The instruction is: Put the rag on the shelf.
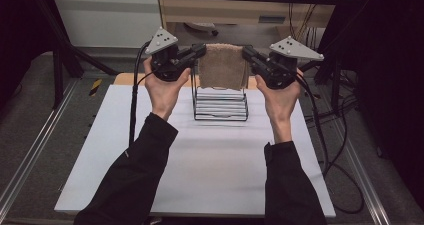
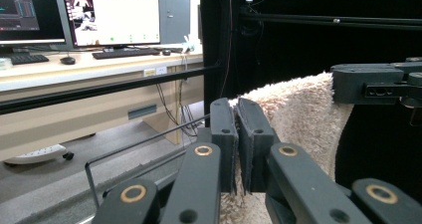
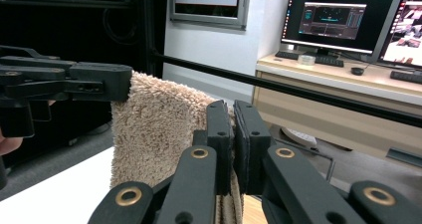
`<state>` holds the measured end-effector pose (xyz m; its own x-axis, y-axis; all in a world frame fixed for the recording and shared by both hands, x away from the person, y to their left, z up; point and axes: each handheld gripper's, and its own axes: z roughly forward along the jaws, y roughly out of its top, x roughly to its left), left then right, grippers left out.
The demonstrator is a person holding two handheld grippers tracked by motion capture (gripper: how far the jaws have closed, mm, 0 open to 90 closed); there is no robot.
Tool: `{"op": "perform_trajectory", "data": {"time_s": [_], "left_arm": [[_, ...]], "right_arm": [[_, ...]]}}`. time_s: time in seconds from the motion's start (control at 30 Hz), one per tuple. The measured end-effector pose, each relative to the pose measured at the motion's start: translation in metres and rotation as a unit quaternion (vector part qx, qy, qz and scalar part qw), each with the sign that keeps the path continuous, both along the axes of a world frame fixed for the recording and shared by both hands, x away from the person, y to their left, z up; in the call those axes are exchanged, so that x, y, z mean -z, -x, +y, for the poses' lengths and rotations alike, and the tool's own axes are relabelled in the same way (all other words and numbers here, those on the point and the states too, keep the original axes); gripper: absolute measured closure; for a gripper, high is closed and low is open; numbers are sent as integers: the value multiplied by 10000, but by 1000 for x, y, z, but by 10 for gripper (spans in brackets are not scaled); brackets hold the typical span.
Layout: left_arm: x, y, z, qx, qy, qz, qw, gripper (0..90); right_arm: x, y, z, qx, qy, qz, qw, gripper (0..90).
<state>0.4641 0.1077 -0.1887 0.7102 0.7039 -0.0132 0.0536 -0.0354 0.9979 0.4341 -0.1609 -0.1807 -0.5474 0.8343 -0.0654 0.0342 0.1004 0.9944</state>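
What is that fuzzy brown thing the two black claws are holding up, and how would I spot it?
Find the white table and the black wire rack standing at its far middle. Hanging just above the rack is a beige towel, pinched at its top corners by the left gripper and right gripper. It is the one soft, fluffy thing among hard black metal.

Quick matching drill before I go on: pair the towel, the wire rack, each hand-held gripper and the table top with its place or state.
1. fluffy beige towel
2. black wire rack
3. left hand-held gripper
4. right hand-held gripper
5. white table top

a. stands on the table
b. shut on the towel's right top corner
c. held up, hanging
d. under the rack
e. shut on the towel's left top corner

Pairs: 1-c, 2-a, 3-e, 4-b, 5-d
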Motion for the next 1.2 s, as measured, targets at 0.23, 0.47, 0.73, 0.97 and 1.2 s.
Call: {"op": "perform_trajectory", "data": {"time_s": [0.23,0.47,0.73,0.97,1.2], "left_arm": [[-8,-7,-1,-64,-2,-26,10000,861],[-17,-17,-1,-140,47,-69,9999,861],[-24,-28,-3,-244,93,-65,9996,861],[-34,-36,-8,-331,28,-176,9993,861],[-32,-48,-10,-314,58,-182,9993,861]], "right_arm": [[-8,-7,0,14,17,-58,10000,865],[-17,-18,1,13,19,-149,9999,865],[-25,-34,1,-14,-81,-227,9997,865],[-31,-42,-2,4,-131,-288,9995,866],[-33,-54,-3,55,-116,-310,9994,865]]}}
